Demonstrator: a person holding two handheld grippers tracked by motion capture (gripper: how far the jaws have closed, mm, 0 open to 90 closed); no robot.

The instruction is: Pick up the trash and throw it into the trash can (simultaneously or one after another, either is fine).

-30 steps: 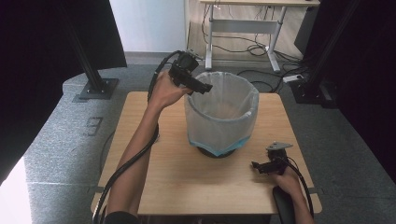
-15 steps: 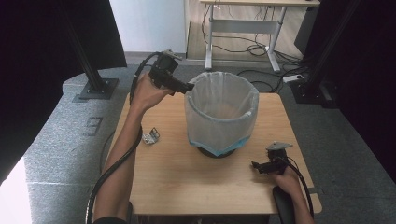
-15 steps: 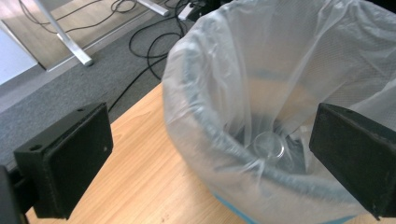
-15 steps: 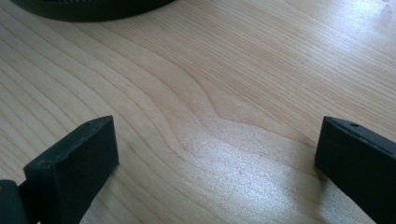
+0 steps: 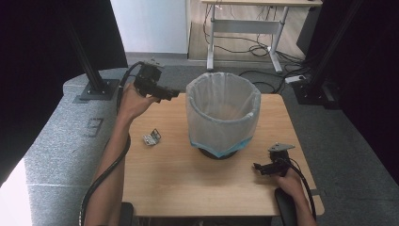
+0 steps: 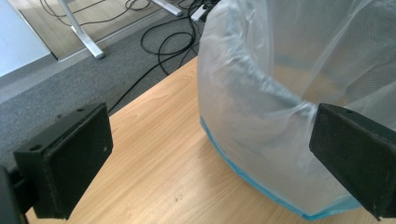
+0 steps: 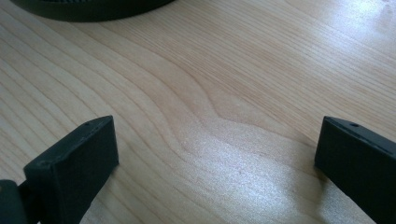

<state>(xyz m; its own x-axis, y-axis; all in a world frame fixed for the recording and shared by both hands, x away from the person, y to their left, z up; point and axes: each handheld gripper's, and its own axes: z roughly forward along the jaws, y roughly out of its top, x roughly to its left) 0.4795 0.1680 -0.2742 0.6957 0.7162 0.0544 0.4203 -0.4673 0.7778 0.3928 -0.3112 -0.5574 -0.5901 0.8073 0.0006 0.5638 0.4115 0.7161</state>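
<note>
- Since a second ago, when it was at the rim of the bin (image 5: pixel 222 115), the left gripper (image 5: pixel 170 94) has pulled back toward the table's (image 5: pixel 188 188) far left corner, jaws wide apart and empty.
- That suggests the bag lining (image 6: pixel 280 93) the bin, mid-table, is seated on that side.
- Near the left edge lies a small packet (image 5: pixel 151 137), likely next.
- At the near right corner, the right gripper (image 5: pixel 258 167) rests, jaws spread, holding nothing.

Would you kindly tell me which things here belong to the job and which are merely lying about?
In the job:
round bin lined with a clear plastic bag
left gripper

Lying about:
small silvery packet
right gripper
</note>
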